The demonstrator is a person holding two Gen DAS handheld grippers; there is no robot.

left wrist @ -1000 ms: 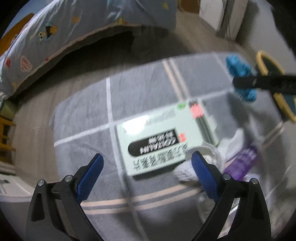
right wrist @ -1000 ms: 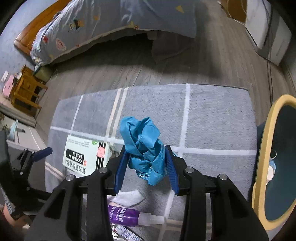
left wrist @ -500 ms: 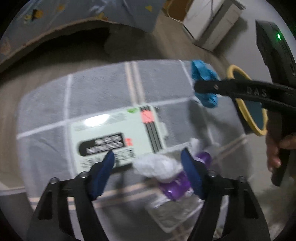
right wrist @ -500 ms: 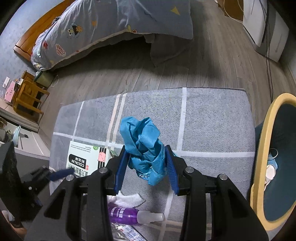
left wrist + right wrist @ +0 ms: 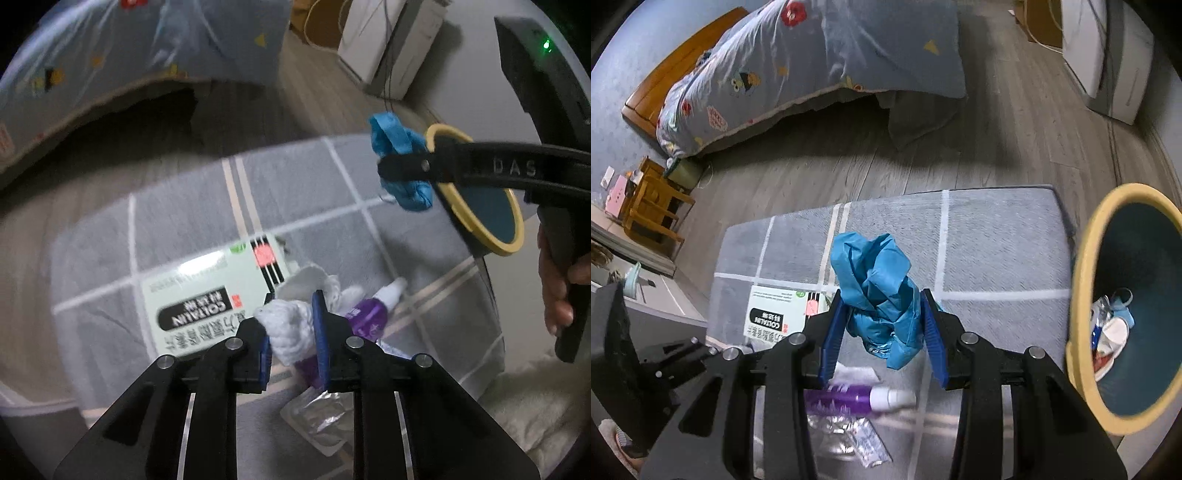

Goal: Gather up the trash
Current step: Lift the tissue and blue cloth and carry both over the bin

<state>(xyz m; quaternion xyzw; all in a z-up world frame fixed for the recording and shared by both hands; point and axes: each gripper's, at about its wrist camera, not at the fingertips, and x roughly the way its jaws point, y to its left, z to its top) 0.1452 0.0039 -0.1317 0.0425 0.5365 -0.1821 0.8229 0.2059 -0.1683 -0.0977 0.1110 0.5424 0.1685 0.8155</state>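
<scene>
The left tool (image 5: 291, 328) is gripping a crumpled white tissue (image 5: 295, 325) between its blue pads, low in the centre of the left wrist view, just above the grey checked mat (image 5: 184, 206). Beside it on the mat, a pale green medicine box (image 5: 214, 295) is lying left of centre, and a purple spray bottle (image 5: 373, 310) is lying partly behind the tissue, with a clear foil blister pack (image 5: 321, 413) at the bottom of the frame. The right tool (image 5: 882, 332) is squeezing a wad of blue crumpled material (image 5: 879, 291) in the middle of the right wrist view, holding it off the mat. At the right edge of that frame, a trash bin (image 5: 1082, 280) with a yellow rim and dark teal inside is standing, already containing a few scraps. A bed (image 5: 798, 66) with a patterned blue cover is filling the upper left.
</scene>
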